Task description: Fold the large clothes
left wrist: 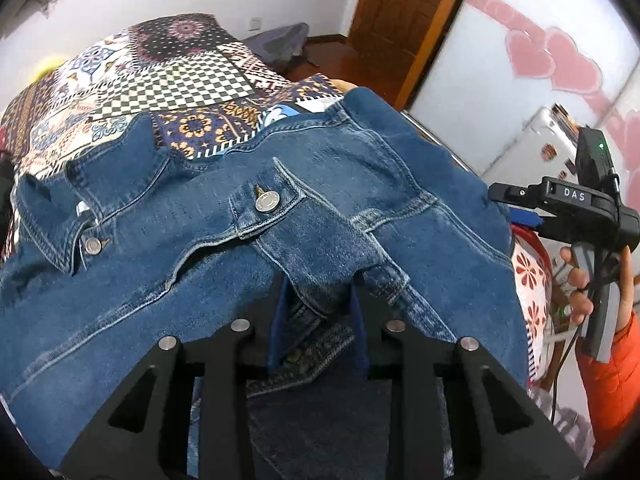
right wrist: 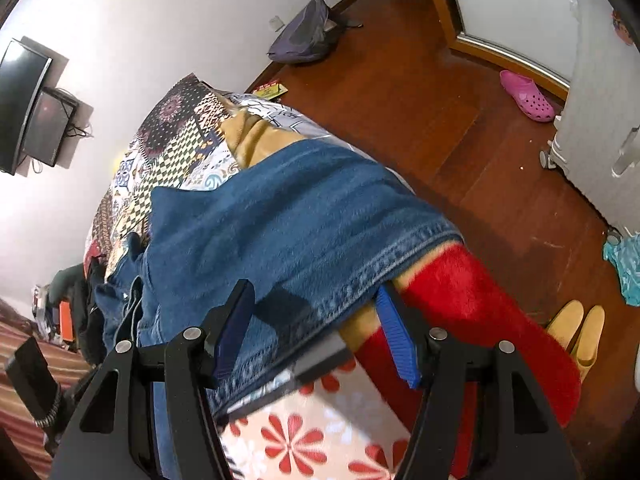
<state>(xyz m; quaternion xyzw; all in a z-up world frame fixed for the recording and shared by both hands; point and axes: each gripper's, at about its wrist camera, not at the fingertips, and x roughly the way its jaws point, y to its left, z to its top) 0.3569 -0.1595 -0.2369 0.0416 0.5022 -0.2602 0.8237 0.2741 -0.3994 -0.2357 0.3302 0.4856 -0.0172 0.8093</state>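
Note:
A blue denim jacket (left wrist: 208, 240) lies spread on the patterned bedspread (left wrist: 168, 80), collar at the left and a buttoned cuff (left wrist: 268, 204) folded over its middle. My left gripper (left wrist: 316, 316) is shut on a fold of the sleeve just below that cuff. In the right wrist view the jacket (right wrist: 280, 216) hangs over the bed's edge. My right gripper (right wrist: 316, 328) stands open at the stitched hem (right wrist: 360, 276): one finger (right wrist: 236, 316) lies over the denim, the other (right wrist: 396, 340) beside the hem, against a red fleece (right wrist: 472, 308).
A hand in an orange sleeve (left wrist: 608, 380) holds the right tool's black body (left wrist: 592, 216) at the jacket's right edge. A red-flowered sheet (right wrist: 304, 436) lies under the hem. On the wooden floor (right wrist: 420, 92) lie a grey bag (right wrist: 308, 32), a pink clog (right wrist: 528, 96) and yellow slippers (right wrist: 580, 332).

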